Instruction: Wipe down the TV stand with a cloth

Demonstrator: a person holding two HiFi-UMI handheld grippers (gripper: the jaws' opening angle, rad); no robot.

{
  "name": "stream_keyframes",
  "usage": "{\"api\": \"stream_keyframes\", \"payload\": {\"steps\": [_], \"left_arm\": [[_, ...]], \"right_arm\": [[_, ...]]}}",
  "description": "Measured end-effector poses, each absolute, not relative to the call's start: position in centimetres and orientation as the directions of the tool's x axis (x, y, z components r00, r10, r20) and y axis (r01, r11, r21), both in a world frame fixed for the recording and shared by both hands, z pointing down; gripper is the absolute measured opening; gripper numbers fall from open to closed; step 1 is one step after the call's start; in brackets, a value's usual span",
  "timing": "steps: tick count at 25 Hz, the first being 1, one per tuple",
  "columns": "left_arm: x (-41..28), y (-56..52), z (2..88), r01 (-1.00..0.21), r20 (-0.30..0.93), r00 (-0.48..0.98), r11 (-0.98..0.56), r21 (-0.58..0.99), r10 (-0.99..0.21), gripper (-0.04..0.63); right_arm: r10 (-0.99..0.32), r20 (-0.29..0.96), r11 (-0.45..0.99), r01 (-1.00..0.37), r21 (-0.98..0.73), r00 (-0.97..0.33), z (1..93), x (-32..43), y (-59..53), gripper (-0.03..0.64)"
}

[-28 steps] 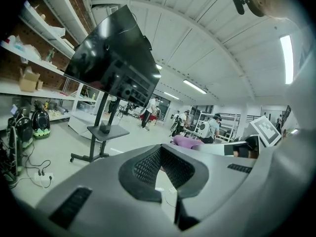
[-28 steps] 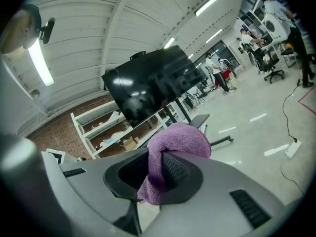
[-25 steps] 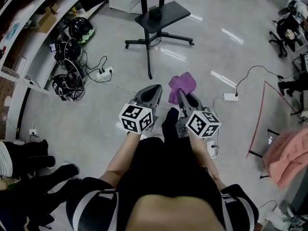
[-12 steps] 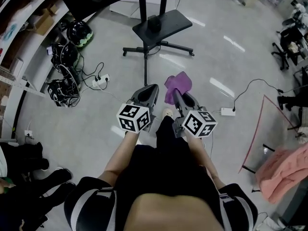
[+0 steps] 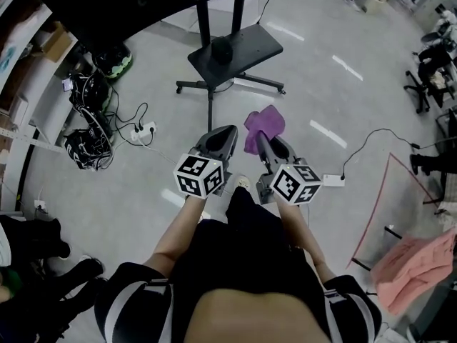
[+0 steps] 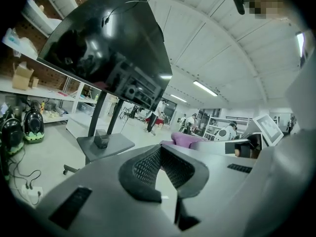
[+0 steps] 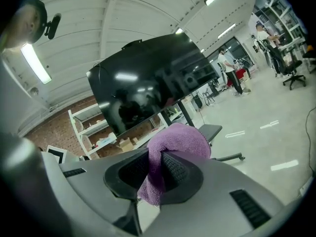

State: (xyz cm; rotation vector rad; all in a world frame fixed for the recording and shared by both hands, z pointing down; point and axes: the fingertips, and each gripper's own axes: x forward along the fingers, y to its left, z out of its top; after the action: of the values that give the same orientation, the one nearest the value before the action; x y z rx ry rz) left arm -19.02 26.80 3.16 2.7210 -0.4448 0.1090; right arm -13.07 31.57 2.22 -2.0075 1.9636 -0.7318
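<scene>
The TV stand [image 5: 239, 45] is a black shelf on a wheeled pole base, ahead of me on the grey floor, with a small dark box on it. Its black screen [image 6: 106, 48] looms above, and the screen [image 7: 148, 90] also fills the upper part of the right gripper view. My right gripper [image 5: 260, 136] is shut on a purple cloth [image 5: 263, 126], which bulges out past the jaw tips [image 7: 180, 139]. My left gripper [image 5: 230, 130] hangs beside it, shut with nothing between its pads [image 6: 148, 164]. Both are held short of the stand, apart from it.
Helmets and tangled cables [image 5: 87, 138] lie by the shelving on the left, with a power strip [image 5: 139, 128] nearby. To the right are a white adapter with its cord [image 5: 332, 180], a red floor frame [image 5: 378, 206], a pink cloth [image 5: 414, 259] and office chairs [image 5: 428, 63]. People stand at lower left [image 5: 28, 241].
The TV stand and screen have come closer and lower in the head view as the person steps forward. Both grippers keep their pose, and the cloth stays held.
</scene>
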Motion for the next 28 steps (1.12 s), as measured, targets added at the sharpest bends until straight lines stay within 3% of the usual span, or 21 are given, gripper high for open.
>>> {"api": "stream_keyframes", "payload": {"steps": [17, 28], "left_arm": [[-10.8, 17.5, 3.5, -0.422, 0.152, 0.907, -0.834, 0.357, -0.393, 0.006], [-9.4, 16.4, 3.6, -0.457, 0.162, 0.889, -0.825, 0.332, -0.428, 0.006]], "right_arm": [[-0.971, 0.199, 0.008, -0.849, -0.529, -0.134, 3.1, -4.4, 22.4, 0.074], [-0.97, 0.181, 0.04, -0.845, -0.533, -0.16, 3.3, -2.7, 21.0, 0.074]]}}
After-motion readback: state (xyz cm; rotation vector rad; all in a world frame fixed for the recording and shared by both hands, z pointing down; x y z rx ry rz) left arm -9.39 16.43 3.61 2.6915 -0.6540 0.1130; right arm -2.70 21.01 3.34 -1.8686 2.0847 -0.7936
